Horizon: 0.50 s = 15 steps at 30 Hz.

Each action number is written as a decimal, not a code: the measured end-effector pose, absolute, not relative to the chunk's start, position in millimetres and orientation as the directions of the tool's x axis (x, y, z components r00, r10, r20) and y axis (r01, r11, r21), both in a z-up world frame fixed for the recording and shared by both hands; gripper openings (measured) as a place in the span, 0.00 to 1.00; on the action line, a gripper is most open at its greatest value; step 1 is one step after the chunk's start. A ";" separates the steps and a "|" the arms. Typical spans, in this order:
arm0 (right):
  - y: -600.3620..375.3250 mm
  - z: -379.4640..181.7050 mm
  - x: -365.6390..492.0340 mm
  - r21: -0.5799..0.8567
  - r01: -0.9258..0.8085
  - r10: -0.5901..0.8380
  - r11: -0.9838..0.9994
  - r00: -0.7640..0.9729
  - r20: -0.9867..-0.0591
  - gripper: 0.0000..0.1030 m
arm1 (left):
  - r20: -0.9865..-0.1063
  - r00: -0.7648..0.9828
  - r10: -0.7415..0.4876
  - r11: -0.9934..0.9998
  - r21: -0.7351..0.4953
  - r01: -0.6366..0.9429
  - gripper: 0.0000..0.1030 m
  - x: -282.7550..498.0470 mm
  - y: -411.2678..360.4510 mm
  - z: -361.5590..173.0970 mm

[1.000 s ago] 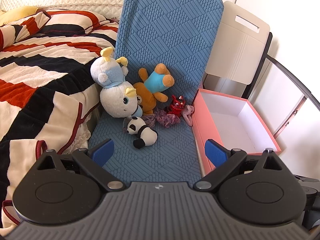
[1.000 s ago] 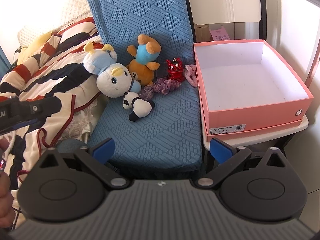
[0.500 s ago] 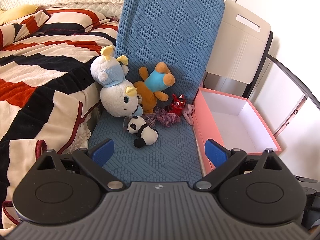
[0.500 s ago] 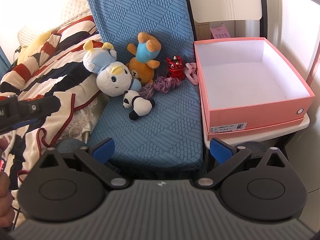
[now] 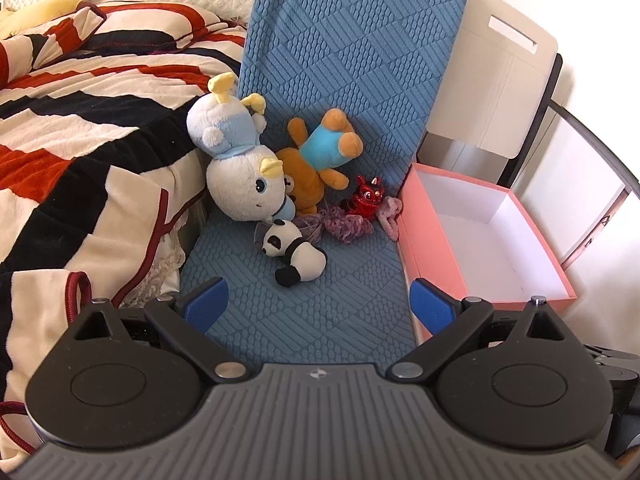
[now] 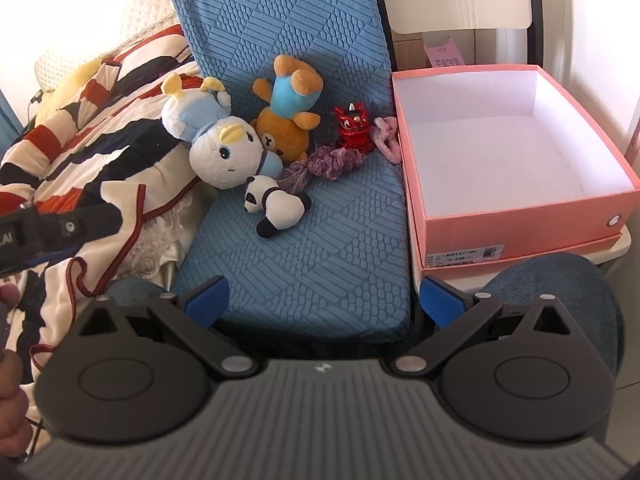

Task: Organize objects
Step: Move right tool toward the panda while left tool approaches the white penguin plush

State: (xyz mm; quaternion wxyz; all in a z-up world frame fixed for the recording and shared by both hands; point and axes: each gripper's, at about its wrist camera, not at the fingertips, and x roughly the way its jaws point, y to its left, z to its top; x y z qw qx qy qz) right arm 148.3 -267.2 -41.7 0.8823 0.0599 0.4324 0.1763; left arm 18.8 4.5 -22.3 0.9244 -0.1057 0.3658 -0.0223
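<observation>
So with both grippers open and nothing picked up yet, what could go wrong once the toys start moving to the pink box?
The panda lies against the purple scrunchie, so a grab could drag both. The big white-and-blue plush leans on the upside-down bear; lifting either may topple the other. The pink box sits near the front edge of its stand, so a hard drop could shift it. Both the left gripper and right gripper are open.

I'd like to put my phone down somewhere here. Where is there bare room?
The pink box is empty inside. The front of the blue cushion, between the panda and its near edge, is bare too. It is crowded at the back, where the white-blue plush, bear, red figure and scrunchies bunch together.
</observation>
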 end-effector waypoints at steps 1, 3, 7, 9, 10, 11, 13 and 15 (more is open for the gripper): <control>-266.4 -42.7 149.8 0.254 -0.259 0.360 0.932 0.567 -0.741 1.00 | -0.673 0.730 -0.120 0.976 -0.213 -0.035 0.96 20.3 4.5 -23.5; -264.3 -45.6 153.1 0.255 -0.264 0.363 0.930 0.564 -0.742 1.00 | -0.674 0.729 -0.119 0.976 -0.214 -0.037 0.96 24.9 4.4 -26.8; -258.3 -54.8 163.6 0.254 -0.278 0.371 0.926 0.555 -0.744 1.00 | -0.678 0.727 -0.110 0.975 -0.214 -0.052 0.96 40.8 6.1 -36.7; -254.7 -61.8 170.3 0.253 -0.286 0.374 0.924 0.550 -0.746 1.00 | -0.672 0.733 -0.106 0.975 -0.214 -0.056 0.96 50.1 8.2 -41.7; -252.6 -66.2 174.8 0.257 -0.293 0.381 0.921 0.539 -0.751 1.00 | -0.675 0.731 -0.100 0.976 -0.210 -0.060 0.96 55.6 9.1 -44.5; -251.2 -70.4 178.9 0.265 -0.306 0.395 0.914 0.530 -0.750 1.00 | -0.674 0.733 -0.096 0.977 -0.206 -0.062 0.96 61.4 10.0 -47.9; -247.5 -78.7 186.9 0.277 -0.331 0.419 0.902 0.516 -0.747 1.00 | -0.669 0.738 -0.086 0.977 -0.202 -0.069 0.96 72.7 12.8 -54.7; -242.0 -87.1 195.8 0.273 -0.351 0.427 0.896 0.504 -0.751 1.00 | -0.660 0.746 -0.086 0.973 -0.217 -0.080 0.96 88.3 17.2 -62.6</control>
